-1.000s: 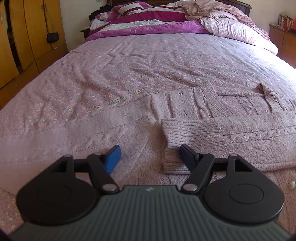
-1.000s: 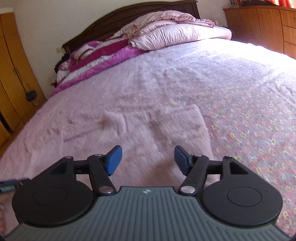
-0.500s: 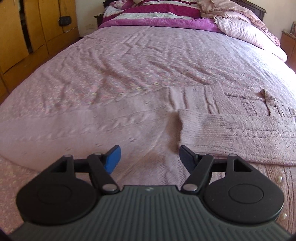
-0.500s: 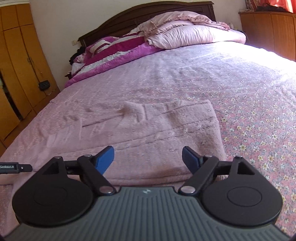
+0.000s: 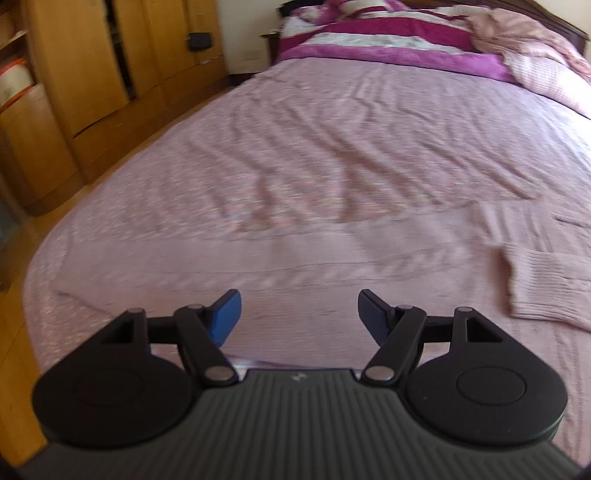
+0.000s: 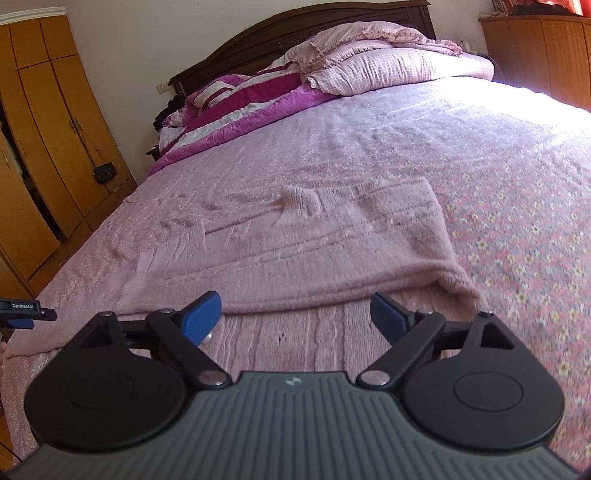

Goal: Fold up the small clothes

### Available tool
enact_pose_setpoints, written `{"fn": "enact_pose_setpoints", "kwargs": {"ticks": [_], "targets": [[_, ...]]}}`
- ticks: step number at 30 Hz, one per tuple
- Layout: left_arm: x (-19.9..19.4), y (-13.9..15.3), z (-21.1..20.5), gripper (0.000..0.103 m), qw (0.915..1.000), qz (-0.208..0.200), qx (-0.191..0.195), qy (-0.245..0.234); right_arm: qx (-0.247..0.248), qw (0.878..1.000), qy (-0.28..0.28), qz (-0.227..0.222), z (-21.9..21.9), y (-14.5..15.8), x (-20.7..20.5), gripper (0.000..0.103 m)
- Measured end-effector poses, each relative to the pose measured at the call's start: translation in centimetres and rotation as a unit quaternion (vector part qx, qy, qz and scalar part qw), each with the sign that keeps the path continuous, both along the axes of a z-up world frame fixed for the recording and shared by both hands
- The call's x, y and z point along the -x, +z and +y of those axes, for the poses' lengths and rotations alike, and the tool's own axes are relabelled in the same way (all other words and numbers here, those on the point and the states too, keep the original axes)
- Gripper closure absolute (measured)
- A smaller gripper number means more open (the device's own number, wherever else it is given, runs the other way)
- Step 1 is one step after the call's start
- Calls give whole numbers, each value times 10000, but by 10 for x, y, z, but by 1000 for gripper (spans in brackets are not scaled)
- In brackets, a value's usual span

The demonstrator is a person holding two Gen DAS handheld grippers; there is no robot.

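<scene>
Now left tool point(image 5: 299, 314) swung left off sweater point(image 6: 314, 251); both tools gaping, empty.

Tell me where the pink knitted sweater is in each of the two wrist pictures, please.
Left wrist: the pink knitted sweater lies at the right edge, its ribbed cuff right of the open left gripper.
Right wrist: it fills the middle, beyond the open right gripper.
Shared landmark: the magenta striped quilt.

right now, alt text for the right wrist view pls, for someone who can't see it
The open right gripper hovers over a pink knit sweater lying partly folded on a pink floral bedspread. Piled quilts lie by the dark headboard, with a wooden wardrobe on the left.
</scene>
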State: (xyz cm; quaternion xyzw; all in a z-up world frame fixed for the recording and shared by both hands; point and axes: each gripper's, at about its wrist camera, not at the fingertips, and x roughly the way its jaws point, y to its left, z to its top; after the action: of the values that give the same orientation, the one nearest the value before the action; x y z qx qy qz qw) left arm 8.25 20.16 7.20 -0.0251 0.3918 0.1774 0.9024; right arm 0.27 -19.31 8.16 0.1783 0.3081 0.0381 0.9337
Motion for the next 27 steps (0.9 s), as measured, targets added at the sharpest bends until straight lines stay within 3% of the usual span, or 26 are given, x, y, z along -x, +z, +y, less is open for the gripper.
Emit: {"fn": "enact_pose_setpoints", "kwargs": {"ticks": [8, 22, 27], "targets": [[7, -21, 40, 32, 9977, 76, 298, 596, -176, 9987, -216, 427, -3, -24, 11, 10], [2, -40, 56, 29, 9960, -59, 394, 796, -51, 9977, -253, 621, 3, -32, 8, 10], [16, -41, 71, 28, 9865, -218, 561, 1521, -14, 9977, -257, 630, 5, -32, 7, 9]]}}
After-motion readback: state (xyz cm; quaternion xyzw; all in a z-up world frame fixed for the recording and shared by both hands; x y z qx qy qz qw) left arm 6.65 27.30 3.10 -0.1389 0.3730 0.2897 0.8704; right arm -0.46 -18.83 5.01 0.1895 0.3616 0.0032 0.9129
